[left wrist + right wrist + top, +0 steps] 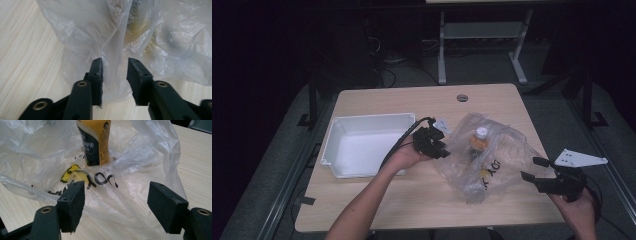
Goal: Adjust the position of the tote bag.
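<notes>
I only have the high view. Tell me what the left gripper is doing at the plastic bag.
Observer: In the left gripper view the left gripper has its jaws apart, with a fold of the plastic bag between them, not pinched.
Operator: Report the right gripper.
Observer: The right gripper is open, with the bag's edge lying between its jaws.
Operator: Describe what's inside.
Observer: A bottle with a yellow and dark label, lying inside the bag.
</notes>
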`<state>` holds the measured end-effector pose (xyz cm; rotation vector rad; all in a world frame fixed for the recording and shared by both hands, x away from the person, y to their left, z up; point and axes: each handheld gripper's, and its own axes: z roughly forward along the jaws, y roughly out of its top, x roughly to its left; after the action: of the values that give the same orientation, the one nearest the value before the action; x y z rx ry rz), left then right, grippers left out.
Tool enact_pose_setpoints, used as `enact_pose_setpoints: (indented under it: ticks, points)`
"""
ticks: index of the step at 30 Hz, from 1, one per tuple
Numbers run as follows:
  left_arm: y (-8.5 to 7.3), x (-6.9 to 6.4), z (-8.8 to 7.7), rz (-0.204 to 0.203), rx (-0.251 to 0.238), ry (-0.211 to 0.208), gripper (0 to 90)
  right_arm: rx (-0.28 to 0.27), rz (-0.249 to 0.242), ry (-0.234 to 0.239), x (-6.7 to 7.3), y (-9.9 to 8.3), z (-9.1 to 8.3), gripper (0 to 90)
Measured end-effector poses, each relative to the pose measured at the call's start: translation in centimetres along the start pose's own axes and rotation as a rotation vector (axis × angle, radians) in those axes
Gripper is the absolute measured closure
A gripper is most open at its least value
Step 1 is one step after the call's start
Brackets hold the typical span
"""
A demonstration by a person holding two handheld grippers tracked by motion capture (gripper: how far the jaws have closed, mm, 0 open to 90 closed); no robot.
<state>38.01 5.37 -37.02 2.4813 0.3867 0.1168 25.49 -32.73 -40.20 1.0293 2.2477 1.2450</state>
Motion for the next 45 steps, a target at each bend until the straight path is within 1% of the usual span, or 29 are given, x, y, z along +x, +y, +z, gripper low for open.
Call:
enact_pose_setpoints:
  ticks: [1,2,3,4,7,8,9,10,12,16,17,19,20,21,24,25,26,27,28,30,32,34,35,39,40,41,42,43,45]
  points:
    - [0.0,0.0,-0.3,0.007,0.006,-0.002,63.6,0.001,0.002,0.0,0.0,0.0,0.0,29.7]
    - [-0.1,0.0,-0.6,0.0,-0.004,-0.004,62.8,0.001,0.003,0.0,0.0,0.0,0.0,29.7]
    - [-0.1,0.0,-0.9,0.01,-0.008,0.002,62.0,0.001,0.001,0.0,0.0,0.0,0.0,29.7]
    - [-0.1,0.0,-1.1,0.001,-0.021,0.004,61.5,0.001,0.0,-0.001,0.0,0.0,0.0,29.8]
    - [-0.1,0.1,-1.8,0.01,-0.015,0.003,60.9,-0.001,0.003,-0.001,0.0,0.1,0.0,29.7]
    - [-0.1,0.0,-2.0,0.0,-0.019,0.001,60.8,-0.001,0.0,-0.004,0.0,0.1,-0.1,29.7]
    - [-0.1,0.0,-2.1,-0.003,-0.034,0.005,60.7,-0.001,0.001,-0.004,0.0,0.1,-0.1,29.7]
    - [0.0,0.0,-2.3,0.007,-0.032,0.0,60.4,-0.001,0.001,-0.004,0.0,0.1,-0.1,29.7]
    - [0.3,-0.3,-2.6,0.005,-0.051,-0.01,60.4,0.0,0.0,-0.004,0.0,0.1,-0.1,29.7]
    - [1.1,-0.9,-3.0,0.043,-0.063,-0.009,59.8,-0.003,-0.003,0.001,0.1,0.1,-0.1,29.7]
    - [1.3,-1.2,-3.0,0.036,-0.08,-0.009,59.4,-0.002,-0.004,0.003,0.1,0.2,0.0,29.7]
    - [1.8,-1.5,-3.1,0.063,-0.079,-0.015,59.2,0.001,-0.003,0.005,0.2,0.2,0.0,29.7]
    - [2.0,-1.7,-3.0,0.057,-0.089,-0.02,59.1,0.002,-0.006,0.006,0.2,0.2,0.0,29.7]
    - [2.3,-1.9,-2.9,0.071,-0.085,-0.017,58.7,0.003,-0.01,0.005,0.2,0.2,0.0,29.7]
    - [2.8,-2.1,-2.6,0.083,-0.079,-0.012,55.4,0.002,-0.013,0.003,0.2,0.2,-0.1,29.7]
    - [3.0,-2.2,-2.4,0.074,-0.087,-0.002,53.3,0.001,-0.012,0.003,0.2,0.2,-0.1,29.7]
    - [3.1,-2.1,-2.3,0.08,-0.09,0.0,51.9,-0.001,-0.008,0.001,0.2,0.2,-0.2,29.7]
    - [3.3,-2.1,-2.2,0.071,-0.098,0.0,50.4,0.0,-0.006,0.001,0.2,0.2,-0.2,29.7]
    - [3.4,-2.0,-2.1,0.074,-0.1,0.005,49.2,-0.002,-0.007,0.0,0.2,0.2,-0.2,29.7]
    - [3.7,-1.9,-1.7,0.063,-0.101,0.01,48.0,-0.002,-0.006,0.002,0.2,0.2,-0.3,29.7]
    - [4.0,-1.8,-1.4,0.062,-0.094,0.025,47.2,-0.004,-0.004,0.004,0.2,0.2,-0.3,29.7]
    - [4.3,-1.5,-1.2,0.06,-0.091,0.031,47.2,-0.008,-0.008,0.003,0.2,0.3,-0.3,29.7]
    - [4.5,-1.5,-1.0,0.049,-0.1,0.034,47.3,-0.01,-0.003,0.005,0.2,0.3,-0.4,29.7]
    - [4.9,-1.0,-0.7,0.047,-0.091,0.038,50.1,-0.029,-0.001,0.011,0.2,0.5,-0.7,29.7]
    - [4.9,-1.0,-0.5,0.039,-0.095,0.032,50.9,-0.022,-0.005,0.002,0.2,0.6,-0.9,29.8]
    - [5.0,-0.8,-0.4,0.046,-0.09,0.031,52.5,-0.021,-0.012,-0.003,0.2,0.8,-1.0,29.8]
    - [5.1,-0.8,-0.2,0.036,-0.094,0.029,53.8,-0.025,-0.015,0.001,0.1,1.0,-1.1,29.8]
    - [5.1,-0.7,0.0,0.036,-0.088,0.029,55.5,-0.024,-0.011,0.005,0.2,1.1,-1.3,30.0]
    - [5.2,-0.5,0.2,0.039,-0.082,0.027,60.7,-0.028,-0.021,0.006,-0.1,1.5,-1.5,30.0]
